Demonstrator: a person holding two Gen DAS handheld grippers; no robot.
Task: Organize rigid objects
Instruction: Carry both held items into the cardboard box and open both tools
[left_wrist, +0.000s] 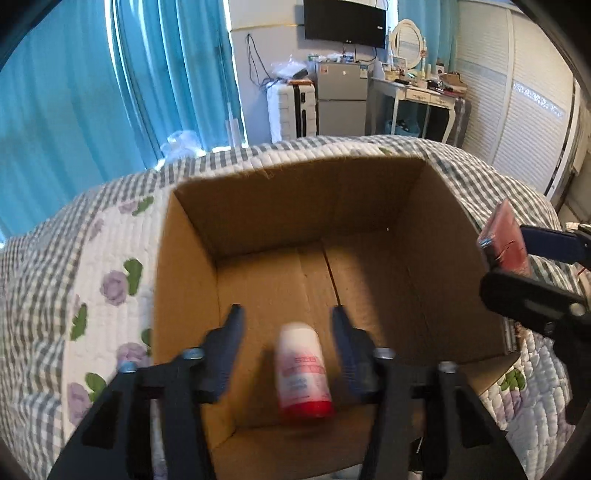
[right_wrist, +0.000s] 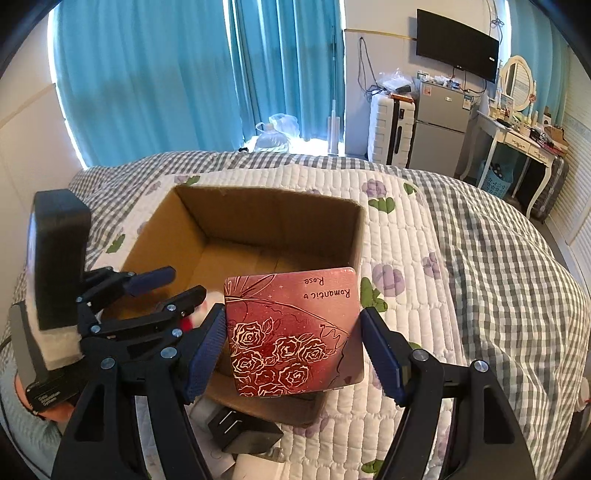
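Right at the bottom of the right wrist view, some black and white chargers (right_wrist: 243, 437) lie on the bed (right_wrist: 424, 236) just in front of the box (right_wrist: 266, 206). Above them the right hand-held gripper (right_wrist: 291, 349) has a red tin (right_wrist: 295, 332) with white rose drawings between its blue pads (right_wrist: 205, 354). The left pad touches the tin's edge, but there's a gap on the right side, so I can't tell if it's really clamped. The tin sits over the box's near right corner.

In the left wrist view, the left hand-held gripper (left_wrist: 286, 325) hangs over the near edge of the box (left_wrist: 295, 192), fingers spread apart and holding nothing. A white bottle (left_wrist: 303, 369) with a red cap, blurred, is between and below them, inside the box near its front wall, touching neither finger. The rest of the box floor is bare cardboard. The tin (left_wrist: 504, 238) shows up off to the right, in the other gripper.

Further back, the quilt is checked grey with purple flowers. Beyond the bed are teal curtains (right_wrist: 147, 74), a white suitcase (right_wrist: 391, 129), a small fridge (right_wrist: 439, 125), a wall TV (right_wrist: 456, 44) and a dressing table (right_wrist: 517, 136) with an oval mirror.
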